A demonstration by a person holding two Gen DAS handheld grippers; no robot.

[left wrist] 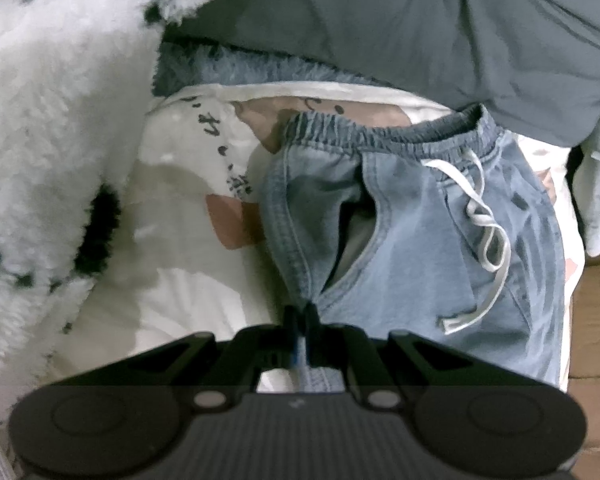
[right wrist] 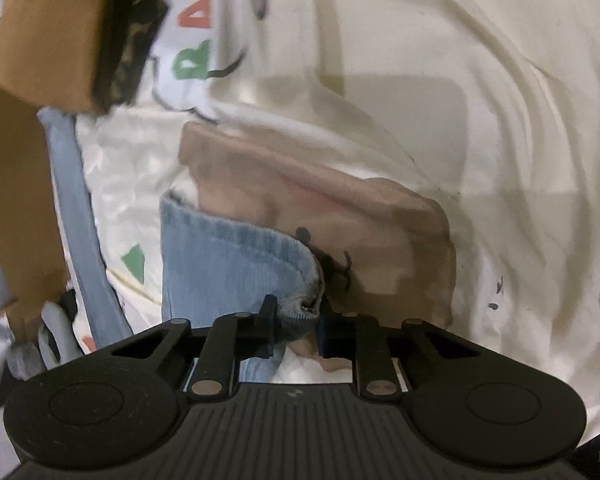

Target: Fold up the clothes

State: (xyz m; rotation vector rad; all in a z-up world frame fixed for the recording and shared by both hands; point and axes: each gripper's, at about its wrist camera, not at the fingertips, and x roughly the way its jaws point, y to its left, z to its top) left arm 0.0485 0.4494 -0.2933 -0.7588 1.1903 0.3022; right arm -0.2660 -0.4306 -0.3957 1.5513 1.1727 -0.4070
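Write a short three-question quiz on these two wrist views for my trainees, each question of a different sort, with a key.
1. True or false: the left gripper is shut on an edge of the denim shorts.
2. Multiple choice: what colour is the drawstring at the waistband? A) black B) white C) red
3. Short answer: in the right wrist view, what is between the fingers of the right gripper?

Key
1. True: the fingers are pinched together on the blue hem.
2. B
3. A bunched corner of the denim shorts, lying over the cream printed cloth.
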